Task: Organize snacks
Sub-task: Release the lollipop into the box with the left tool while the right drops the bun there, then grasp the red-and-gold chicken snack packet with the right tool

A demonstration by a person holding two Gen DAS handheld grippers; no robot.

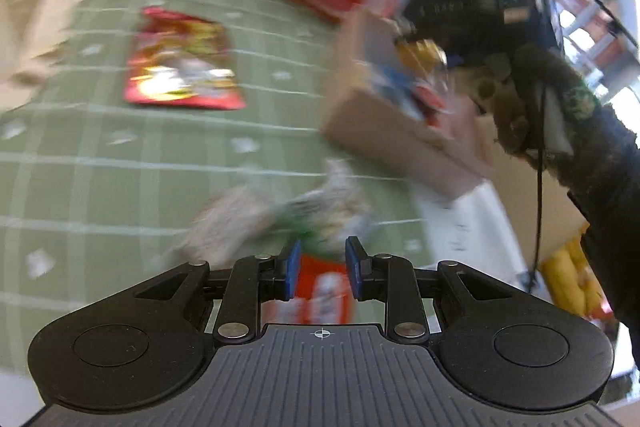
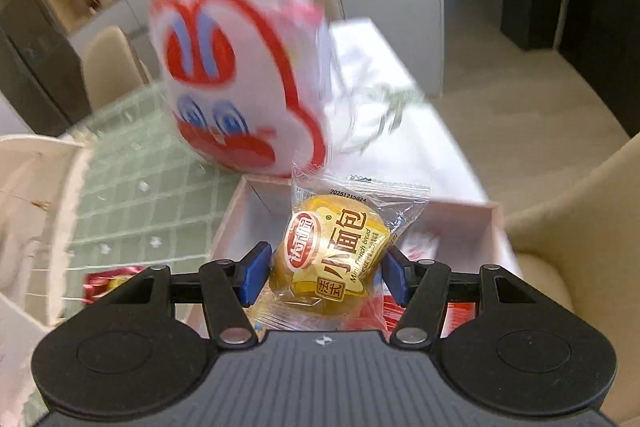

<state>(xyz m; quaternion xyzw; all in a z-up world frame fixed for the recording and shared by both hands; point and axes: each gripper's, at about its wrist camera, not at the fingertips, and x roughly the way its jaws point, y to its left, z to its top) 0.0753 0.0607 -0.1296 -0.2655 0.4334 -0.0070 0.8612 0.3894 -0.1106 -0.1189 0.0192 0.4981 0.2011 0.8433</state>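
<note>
While tilted down over the box (image 2: 460, 223), right gripper (image 2: 324, 273) clamps bread packet (image 2: 336, 251), left gripper (image 1: 320, 267) parted, empty.

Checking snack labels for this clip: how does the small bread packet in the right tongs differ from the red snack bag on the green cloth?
The bread packet is clear-wrapped, golden, rounded and held aloft in the right tongs; the red snack bag is opaque, flat and lies untouched on the green cloth. Both are sealed.
</note>
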